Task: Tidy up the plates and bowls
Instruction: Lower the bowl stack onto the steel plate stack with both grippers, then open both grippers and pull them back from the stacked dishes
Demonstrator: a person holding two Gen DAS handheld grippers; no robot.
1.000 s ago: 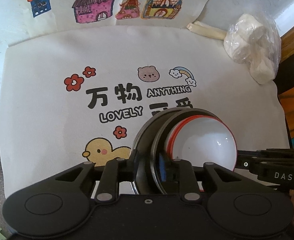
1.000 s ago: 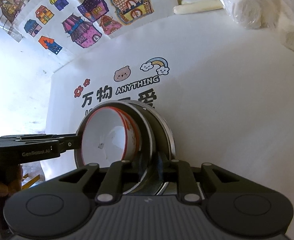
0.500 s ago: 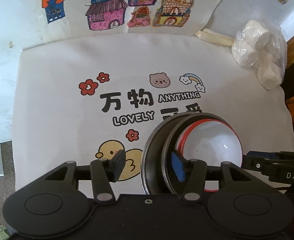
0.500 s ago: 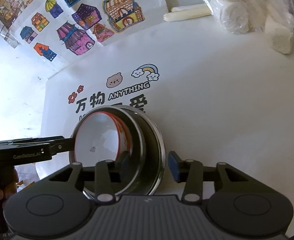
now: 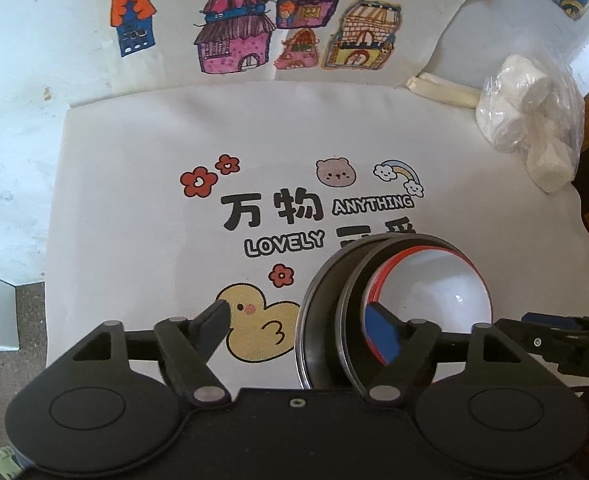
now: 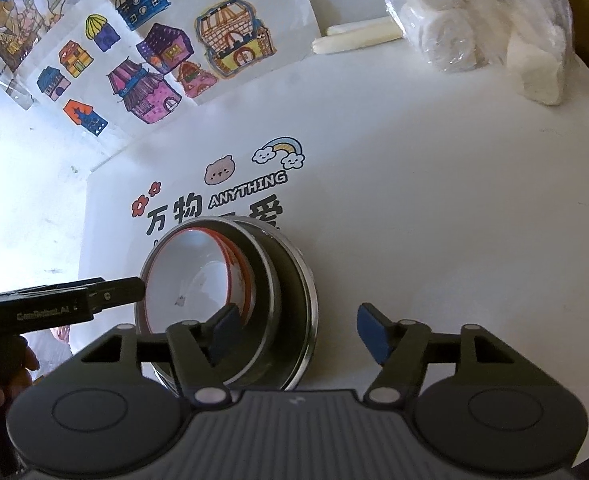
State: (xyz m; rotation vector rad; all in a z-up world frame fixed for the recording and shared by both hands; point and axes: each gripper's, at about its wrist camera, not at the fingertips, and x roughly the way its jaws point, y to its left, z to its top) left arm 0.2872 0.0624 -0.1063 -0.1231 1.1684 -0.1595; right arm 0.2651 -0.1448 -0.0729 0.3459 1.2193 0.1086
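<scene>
- The left gripper (image 5: 298, 330) has just been opening; its jaws stand wide, astride the near rims of the nested bowls, and the pads do not press on them.
- The right gripper (image 6: 298, 330) has also just been opening, wide, with the metal rim between the jaws, not gripped.
- The white bowl (image 5: 434, 292) with a red rim sits inside two metal bowls (image 6: 290, 280), on the printed cloth (image 5: 134, 220), lower middle of both views.
</scene>
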